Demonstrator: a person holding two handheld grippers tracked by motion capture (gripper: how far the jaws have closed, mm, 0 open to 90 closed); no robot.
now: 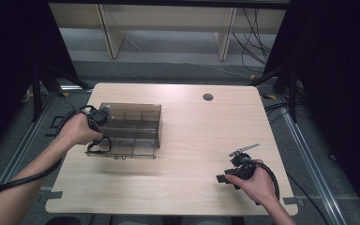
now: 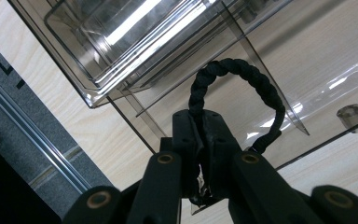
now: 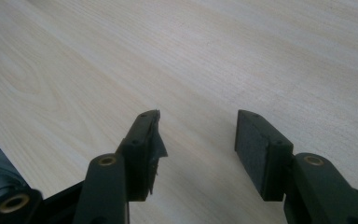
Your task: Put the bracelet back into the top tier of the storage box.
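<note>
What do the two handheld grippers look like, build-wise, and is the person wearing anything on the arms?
Both are black. The left gripper has flat rectangular pads on black links with brass-coloured pivot pins and a braided black cable loop. The right gripper has the same pins; frayed black tape hangs off one pad. It carries a grey plate. Sleeved black cables trail from each. Forearms are bare, no sleeves or gloves.

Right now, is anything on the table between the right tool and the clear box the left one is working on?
Nothing visible. In the high view, bare table lies between the right tool, with its jaws open, and the clear box. The left tool is shut on a black cord loop right beside the box.
</note>
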